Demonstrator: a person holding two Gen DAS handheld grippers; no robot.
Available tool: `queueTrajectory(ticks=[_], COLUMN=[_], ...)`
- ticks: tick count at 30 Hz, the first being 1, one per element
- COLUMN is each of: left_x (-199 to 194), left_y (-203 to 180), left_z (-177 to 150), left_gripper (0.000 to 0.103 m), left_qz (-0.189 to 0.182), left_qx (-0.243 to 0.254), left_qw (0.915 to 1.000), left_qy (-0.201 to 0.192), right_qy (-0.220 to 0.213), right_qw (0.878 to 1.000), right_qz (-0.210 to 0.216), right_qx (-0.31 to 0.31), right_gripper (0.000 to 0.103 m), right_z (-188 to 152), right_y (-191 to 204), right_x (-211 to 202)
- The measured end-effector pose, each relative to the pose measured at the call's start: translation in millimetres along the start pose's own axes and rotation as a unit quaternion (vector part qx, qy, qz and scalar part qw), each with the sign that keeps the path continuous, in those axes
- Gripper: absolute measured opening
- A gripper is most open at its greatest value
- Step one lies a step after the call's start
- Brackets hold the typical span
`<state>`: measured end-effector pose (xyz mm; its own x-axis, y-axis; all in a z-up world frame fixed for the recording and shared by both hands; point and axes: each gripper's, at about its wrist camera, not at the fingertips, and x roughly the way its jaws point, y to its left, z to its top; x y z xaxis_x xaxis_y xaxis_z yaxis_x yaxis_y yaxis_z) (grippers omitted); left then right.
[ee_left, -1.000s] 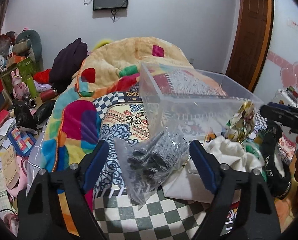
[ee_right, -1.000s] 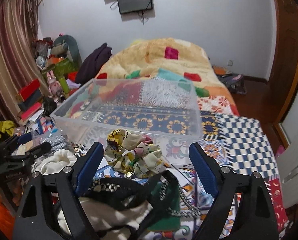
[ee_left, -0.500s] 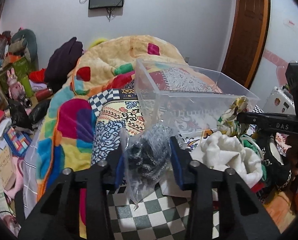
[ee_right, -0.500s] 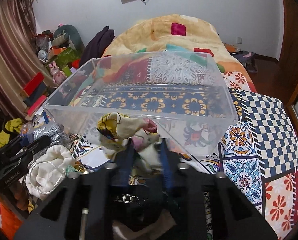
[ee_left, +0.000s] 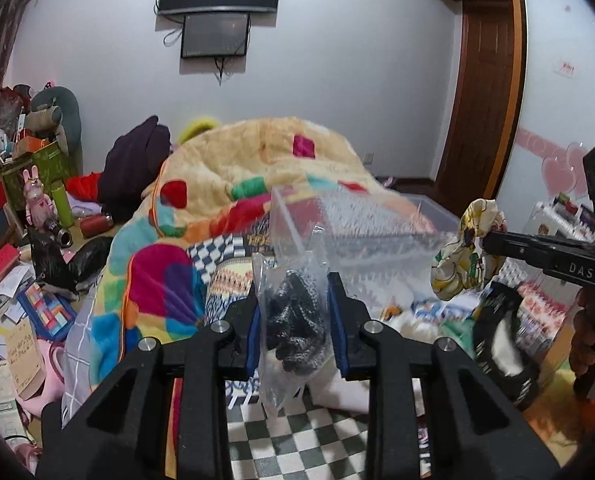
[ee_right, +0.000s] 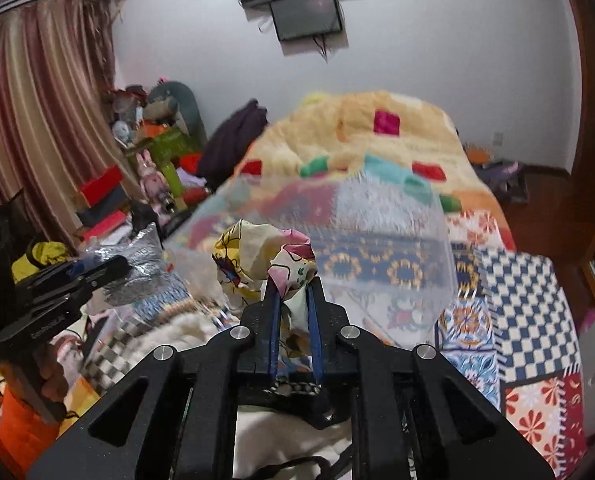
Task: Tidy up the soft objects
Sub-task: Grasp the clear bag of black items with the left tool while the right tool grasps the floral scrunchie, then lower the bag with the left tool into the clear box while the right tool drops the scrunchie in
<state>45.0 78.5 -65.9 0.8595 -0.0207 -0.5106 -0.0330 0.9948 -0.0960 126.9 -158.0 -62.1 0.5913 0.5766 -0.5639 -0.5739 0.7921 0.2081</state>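
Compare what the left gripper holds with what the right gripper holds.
The left gripper pinches a clear plastic bag with dark grey knit inside; the right gripper pinches bare printed yellow cloth. The bag hangs down past the jaws; the cloth bunches above them. Both are soft, gripped and lifted near the clear bin.

Clear bin (ee_right: 377, 240) motion-blurred; bagged grey item (ee_left: 297, 320) perhaps knitwear, indistinct.

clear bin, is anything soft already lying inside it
No: through the clear bin only the patterned bedspread shows, while the floral cloth sits clamped in the right gripper in front of its near wall.
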Motion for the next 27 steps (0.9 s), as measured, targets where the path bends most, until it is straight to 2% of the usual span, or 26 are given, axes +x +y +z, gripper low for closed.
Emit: queueTrajectory(ticks=[6, 9, 12, 17, 20, 23, 27], left_x=[-8.7, -3.1, 12.1, 48.9, 69.7, 95.1, 112.4], left_y=[-9.9, -15.1, -19.8, -25.0, -27.1, -28.8, -37.0], left_z=[28.5, 41.9, 53.9, 62.7, 62.2, 60.6, 55.2], left_gripper=[0.029, 0.029, 0.029, 0.029, 0.029, 0.029, 0.029], left_qz=[-0.014, -0.025, -0.018, -0.022, -0.019, -0.025, -0.015], left_qx=[0.007, 0.004, 0.007, 0.014, 0.020, 0.023, 0.045], left_qw=[0.9994, 0.9989, 0.9992, 0.9996, 0.9992, 0.9969, 0.9949], left_qy=[-0.032, -0.039, -0.034, 0.004, 0.029, 0.071, 0.089], right_qy=[-0.042, -0.048, -0.048, -0.039, -0.025, -0.003, 0.026], right_qw=[0.999, 0.999, 0.998, 0.997, 0.998, 0.997, 0.997], right_qz=[-0.013, -0.023, -0.031, -0.058, -0.059, -0.064, -0.066], right_qx=[-0.011, -0.008, 0.002, 0.016, 0.028, 0.038, 0.043], right_gripper=[0.011, 0.011, 0.011, 0.011, 0.011, 0.011, 0.011], right_z=[19.4, 27.8, 34.2, 39.7, 38.5, 34.6, 27.2], right_y=[0.6, -3.7, -14.0, -31.3, -40.1, -48.7, -51.8], right_x=[-11.5, -8.0, -1.1, 17.5, 26.6, 44.2, 60.6])
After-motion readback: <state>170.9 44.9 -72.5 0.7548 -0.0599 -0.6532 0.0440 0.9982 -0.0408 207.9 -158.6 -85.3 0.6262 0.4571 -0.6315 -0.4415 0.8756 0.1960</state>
